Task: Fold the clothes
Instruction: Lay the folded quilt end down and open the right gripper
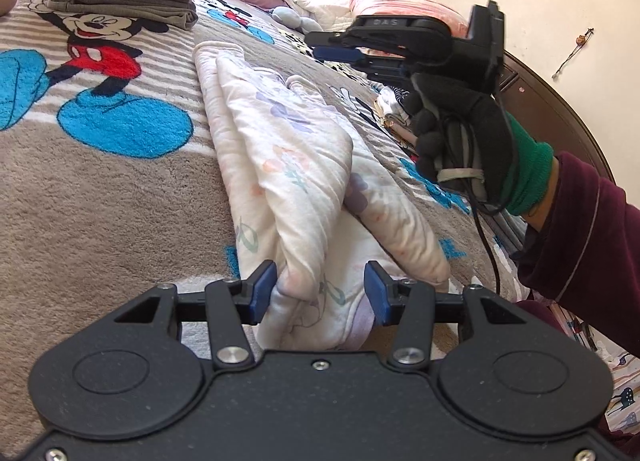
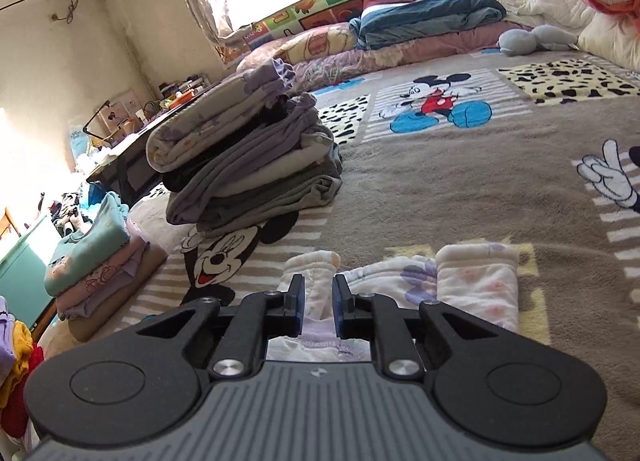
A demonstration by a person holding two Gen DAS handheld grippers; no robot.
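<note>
The floral white garment [image 1: 296,181] lay lengthwise on the Mickey Mouse blanket [image 1: 100,165], already folded into a long narrow strip, its near end bunched between the wide-open jaws of the left gripper [image 1: 320,289]. The right gripper [image 2: 318,297] hovered above the far end, its jaws parted by a narrow gap and holding nothing. The next fold would likely go best if each gripper pinched every layer at its end before lifting — a partial bite could let the strip splay — ahead of any move to the stack of folded clothes [image 2: 256,165].
</note>
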